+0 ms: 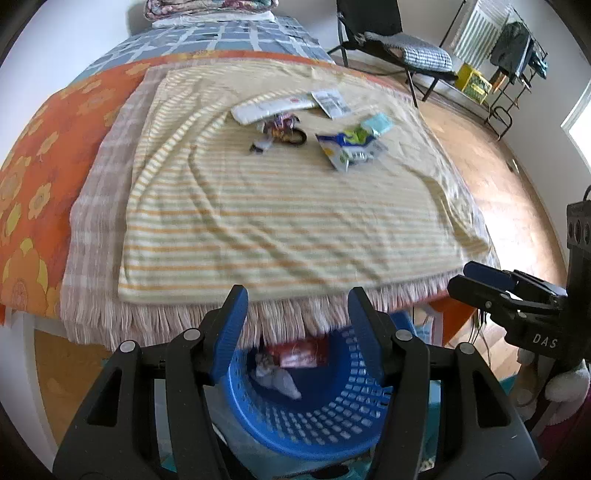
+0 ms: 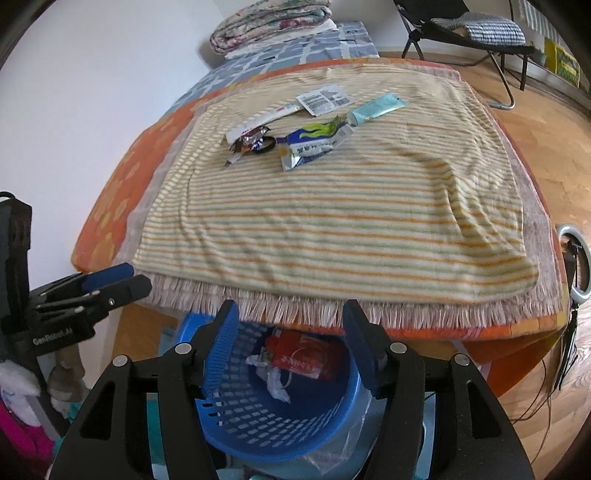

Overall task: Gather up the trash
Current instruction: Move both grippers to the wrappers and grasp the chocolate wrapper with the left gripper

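Note:
Several pieces of trash lie on the far part of a striped towel: a blue-and-white wrapper, a dark crumpled wrapper, a white paper strip, a printed leaflet and a light-blue packet. A blue basket stands below the table's front edge and holds a red wrapper and crumpled white paper. My left gripper is open and empty above the basket. My right gripper is open and empty above it too.
The towel lies on a fringed cloth over an orange floral cover. Folded blankets sit at the far end. A black folding chair and a rack stand on the wooden floor to the right.

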Tool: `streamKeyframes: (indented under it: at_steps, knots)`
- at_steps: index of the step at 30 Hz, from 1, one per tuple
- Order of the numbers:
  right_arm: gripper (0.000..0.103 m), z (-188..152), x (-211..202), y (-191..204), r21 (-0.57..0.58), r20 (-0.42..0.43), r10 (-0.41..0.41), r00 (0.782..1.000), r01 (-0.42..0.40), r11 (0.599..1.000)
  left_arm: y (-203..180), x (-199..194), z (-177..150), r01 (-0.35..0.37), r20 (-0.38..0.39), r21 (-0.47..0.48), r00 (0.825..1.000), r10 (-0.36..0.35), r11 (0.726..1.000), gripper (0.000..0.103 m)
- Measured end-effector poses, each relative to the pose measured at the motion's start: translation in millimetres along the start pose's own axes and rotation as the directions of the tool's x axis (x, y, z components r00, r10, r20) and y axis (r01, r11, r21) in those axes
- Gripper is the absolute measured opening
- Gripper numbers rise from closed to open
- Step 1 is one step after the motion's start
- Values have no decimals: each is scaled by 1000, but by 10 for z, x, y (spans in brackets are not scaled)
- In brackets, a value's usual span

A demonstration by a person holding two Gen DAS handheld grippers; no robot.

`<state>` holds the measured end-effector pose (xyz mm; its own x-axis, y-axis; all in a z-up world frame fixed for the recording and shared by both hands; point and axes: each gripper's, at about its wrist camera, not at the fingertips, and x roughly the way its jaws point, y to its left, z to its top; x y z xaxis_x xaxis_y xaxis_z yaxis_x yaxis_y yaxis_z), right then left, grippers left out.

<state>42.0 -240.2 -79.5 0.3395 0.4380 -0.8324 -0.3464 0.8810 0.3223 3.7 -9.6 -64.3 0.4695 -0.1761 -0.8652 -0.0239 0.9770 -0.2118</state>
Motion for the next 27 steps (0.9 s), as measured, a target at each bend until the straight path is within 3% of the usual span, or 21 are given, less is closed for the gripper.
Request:
streamKeyframes:
  at_steps: [16,27]
  knots:
    - [57,953,101,-59,-20,135,-16,991,19,1000,52,342,849,18,46,-32,999,-16,999,58]
    - [57,1354,609,-304,65,63,35,997,-39,997,241,816,1218,6,16,-69,1000,-5,998,58]
